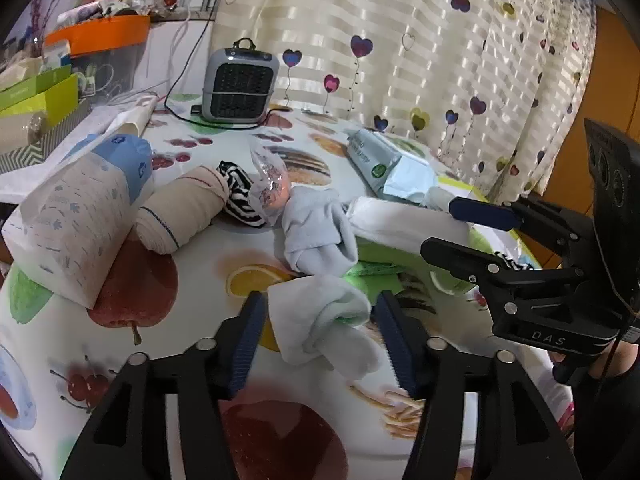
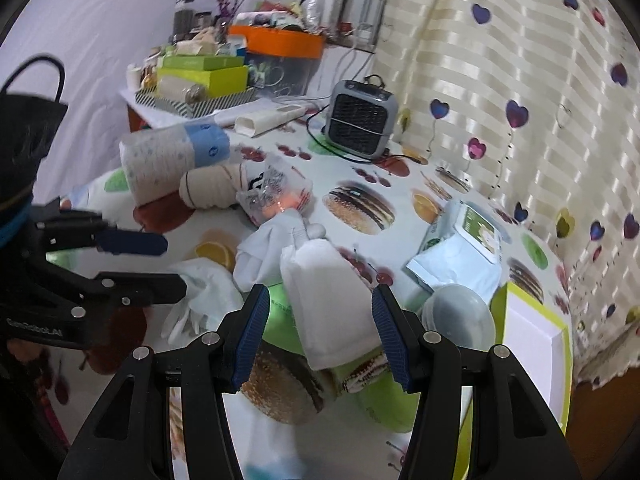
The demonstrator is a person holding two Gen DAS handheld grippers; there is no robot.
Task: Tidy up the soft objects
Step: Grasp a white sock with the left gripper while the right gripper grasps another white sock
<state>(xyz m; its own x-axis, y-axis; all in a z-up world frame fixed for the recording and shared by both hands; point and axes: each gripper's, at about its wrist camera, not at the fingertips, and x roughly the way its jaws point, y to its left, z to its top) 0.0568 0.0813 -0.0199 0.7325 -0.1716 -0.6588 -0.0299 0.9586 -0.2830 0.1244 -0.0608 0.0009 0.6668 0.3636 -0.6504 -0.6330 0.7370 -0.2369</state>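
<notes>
Loosely between left tongs (image 1: 320,340): sock (image 1: 328,320)

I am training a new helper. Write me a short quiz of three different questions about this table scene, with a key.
1. True or false: the left gripper is shut on the white sock.
2. What stands nearest the curtain: A) heater B) tissue pack C) bandage roll
3. Fill in: the right gripper is open around a folded white ____.

Key: 1 false, the pads stand clear of the sock; 2 A; 3 cloth.
</notes>
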